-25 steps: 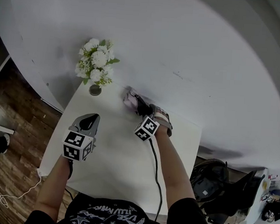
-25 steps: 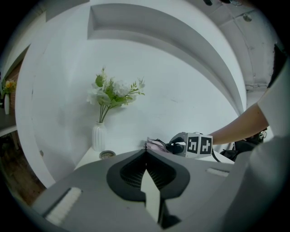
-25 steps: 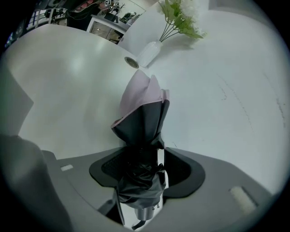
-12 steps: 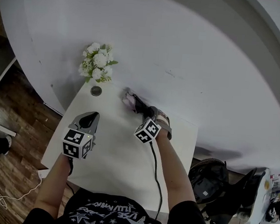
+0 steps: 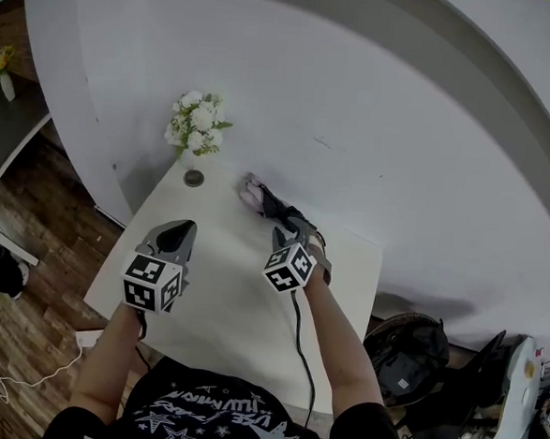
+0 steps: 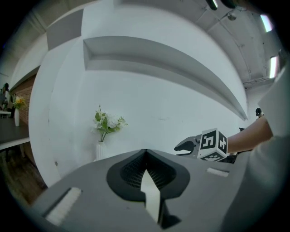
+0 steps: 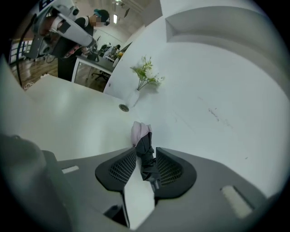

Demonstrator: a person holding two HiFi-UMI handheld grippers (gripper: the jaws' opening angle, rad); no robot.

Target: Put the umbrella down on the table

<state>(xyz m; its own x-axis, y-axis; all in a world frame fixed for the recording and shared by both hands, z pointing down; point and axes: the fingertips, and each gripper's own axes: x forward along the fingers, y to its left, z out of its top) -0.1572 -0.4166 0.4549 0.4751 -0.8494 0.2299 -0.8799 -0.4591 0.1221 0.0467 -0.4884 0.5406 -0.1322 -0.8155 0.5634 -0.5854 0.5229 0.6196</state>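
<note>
Right hand-held gripper (image 7: pixel 147 156), jaws just closing, umbrella (image 7: pixel 141 134) seemingly loose between them

I've got the broad middle of the white rectangular table (image 5: pixel 222 304) bare to sweep across. The far edge is tight. The curved white wall (image 5: pixel 357 126) shuts it off and the folded dark umbrella with a pink end (image 5: pixel 260 199) lies beside it. White flowers in a white vase (image 5: pixel 197 129) and a small dark round disc (image 5: pixel 194 177) fill the far-left corner.
</note>
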